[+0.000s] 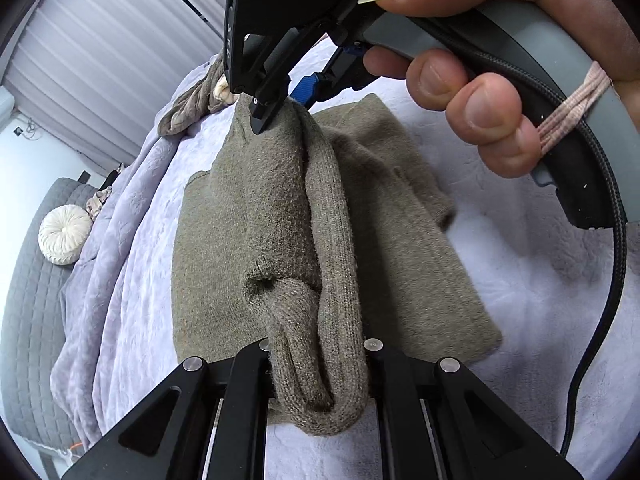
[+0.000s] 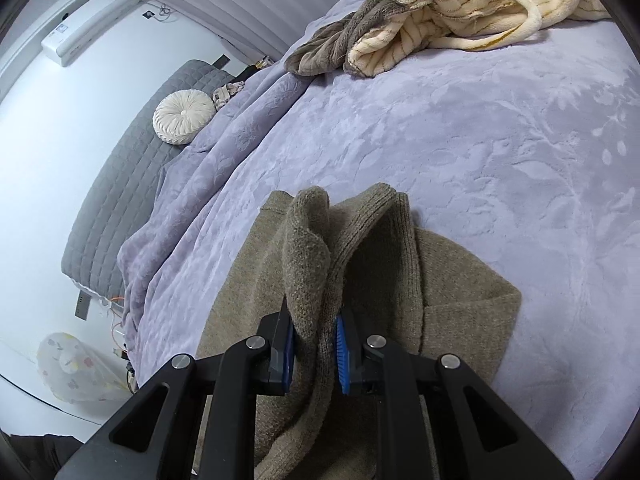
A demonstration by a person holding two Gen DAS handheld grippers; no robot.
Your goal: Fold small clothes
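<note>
An olive-brown knitted sweater (image 1: 256, 216) lies partly folded on a lilac blanket. My left gripper (image 1: 318, 376) is shut on a bunched ribbed edge of the sweater at the near end. My right gripper (image 1: 282, 106) shows in the left wrist view at the far end, shut on another bunch of the same sweater and lifting it into a ridge. In the right wrist view, my right gripper (image 2: 316, 354) pinches the sweater (image 2: 460, 284) between its blue pads (image 2: 342, 354).
The lilac blanket (image 2: 480, 120) covers the bed. A cream striped fleece garment (image 2: 460, 4) and a grey-brown one (image 2: 332, 48) lie at the far end. A round white cushion (image 2: 182, 118) sits on a grey quilted sofa (image 2: 132, 184) to the left.
</note>
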